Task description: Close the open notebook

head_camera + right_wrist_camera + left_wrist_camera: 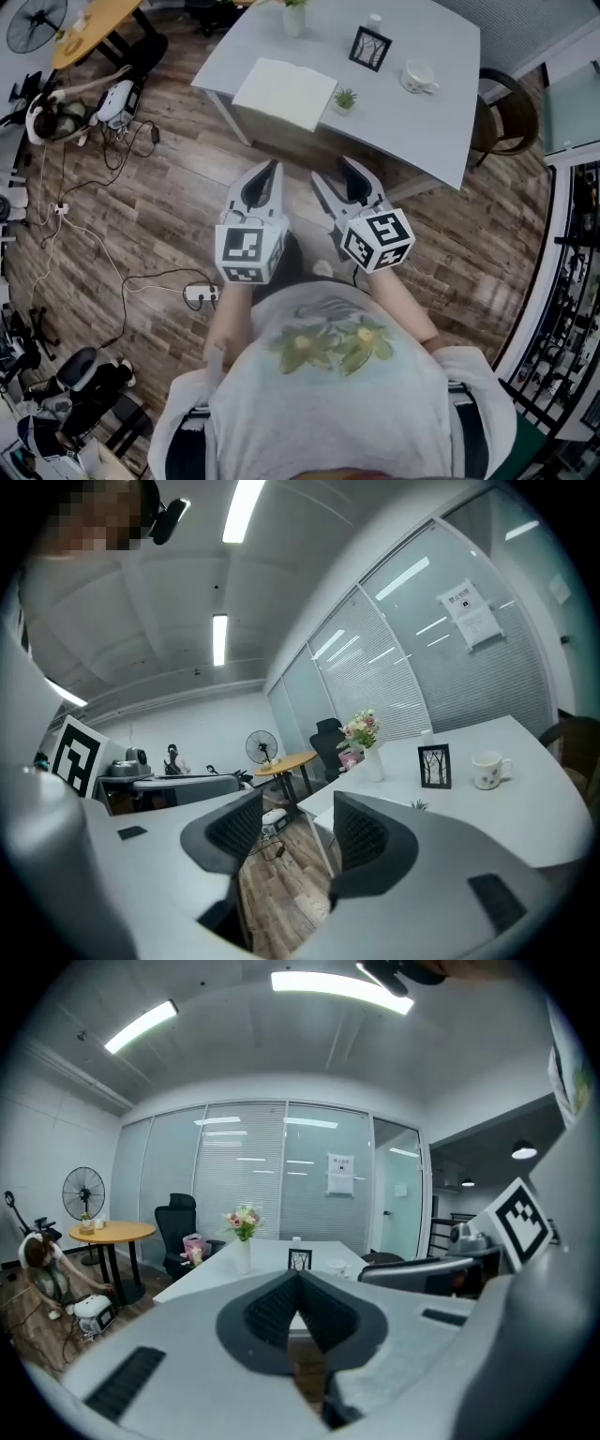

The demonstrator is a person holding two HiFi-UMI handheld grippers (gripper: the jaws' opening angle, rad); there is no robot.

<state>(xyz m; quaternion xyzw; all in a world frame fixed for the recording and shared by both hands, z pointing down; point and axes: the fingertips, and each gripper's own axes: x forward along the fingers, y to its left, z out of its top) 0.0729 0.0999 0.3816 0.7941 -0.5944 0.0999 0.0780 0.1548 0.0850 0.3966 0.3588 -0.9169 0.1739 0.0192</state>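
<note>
I stand on the wooden floor (159, 206), holding both tools out in front of my chest, short of the near edge of a grey table (427, 131). My left gripper (272, 171) has its jaws pressed together, with nothing between them. Just beside it, my right gripper (334, 171) has its jaws spread apart and empty. Beyond them, the open notebook (284, 94) lies flat by the table's near edge, toward its left corner, blank white pages up. A small potted plant (345, 98) stands just beside the notebook's right edge. Farther back stand a white cup (418, 77), a black picture frame (369, 48) and a vase of flowers (293, 17).
</note>
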